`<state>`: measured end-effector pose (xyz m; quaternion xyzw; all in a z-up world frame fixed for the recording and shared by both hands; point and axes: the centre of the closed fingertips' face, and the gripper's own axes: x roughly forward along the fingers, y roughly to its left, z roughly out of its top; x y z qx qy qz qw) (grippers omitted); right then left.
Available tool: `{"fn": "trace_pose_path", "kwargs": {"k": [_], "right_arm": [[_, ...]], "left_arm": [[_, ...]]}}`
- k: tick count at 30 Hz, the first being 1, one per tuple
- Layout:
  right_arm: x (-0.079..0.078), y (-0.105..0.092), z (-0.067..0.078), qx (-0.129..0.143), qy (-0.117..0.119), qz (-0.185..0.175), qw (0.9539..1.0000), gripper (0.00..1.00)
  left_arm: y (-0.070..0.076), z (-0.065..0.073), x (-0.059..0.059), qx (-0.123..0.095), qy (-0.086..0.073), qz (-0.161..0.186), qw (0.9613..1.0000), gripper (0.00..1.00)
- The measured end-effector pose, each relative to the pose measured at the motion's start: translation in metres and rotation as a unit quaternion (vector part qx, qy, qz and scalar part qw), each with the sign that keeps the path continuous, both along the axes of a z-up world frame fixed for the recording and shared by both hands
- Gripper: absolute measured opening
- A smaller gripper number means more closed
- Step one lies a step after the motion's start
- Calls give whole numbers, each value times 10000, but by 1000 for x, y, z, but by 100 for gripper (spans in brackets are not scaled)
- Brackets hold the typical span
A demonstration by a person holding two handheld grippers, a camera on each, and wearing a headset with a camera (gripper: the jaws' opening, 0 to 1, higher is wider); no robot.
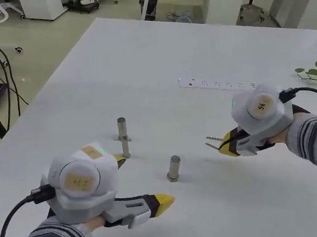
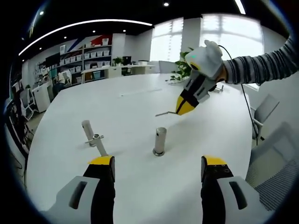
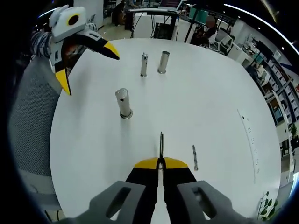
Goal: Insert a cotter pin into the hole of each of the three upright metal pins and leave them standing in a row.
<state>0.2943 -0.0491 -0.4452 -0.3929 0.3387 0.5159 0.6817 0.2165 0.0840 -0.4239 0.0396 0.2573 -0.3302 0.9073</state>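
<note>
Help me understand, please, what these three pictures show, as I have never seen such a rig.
There is no robot here: a person holds a two-jaw gripper in each hand. One picture comes from a camera on the person's head, looking down at a white table. The other two come from cameras riding on the grippers, each looking along its own jaws. On the table stand three upright metal pins, with a power strip farther back. The left gripper is open and holds nothing. The right gripper is shut on a thin cotter pin, and a spare cotter pin lies on the table beside it.
</note>
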Motion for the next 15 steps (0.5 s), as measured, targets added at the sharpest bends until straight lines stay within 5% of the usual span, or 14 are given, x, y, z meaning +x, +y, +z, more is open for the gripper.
{"fn": "trace_pose_path", "kwargs": {"k": [6, 15], "right_arm": [[-17, 14, 7, 130, -114, 317, 9994, 0], [-42, 35, 13, 267, -246, 814, 9960, 0]], "left_arm": [[-6, 4, -4, -94, 37, -91, 9999, 65], [-17, 13, -10, -664, 286, -98, 9973, 52]]}}
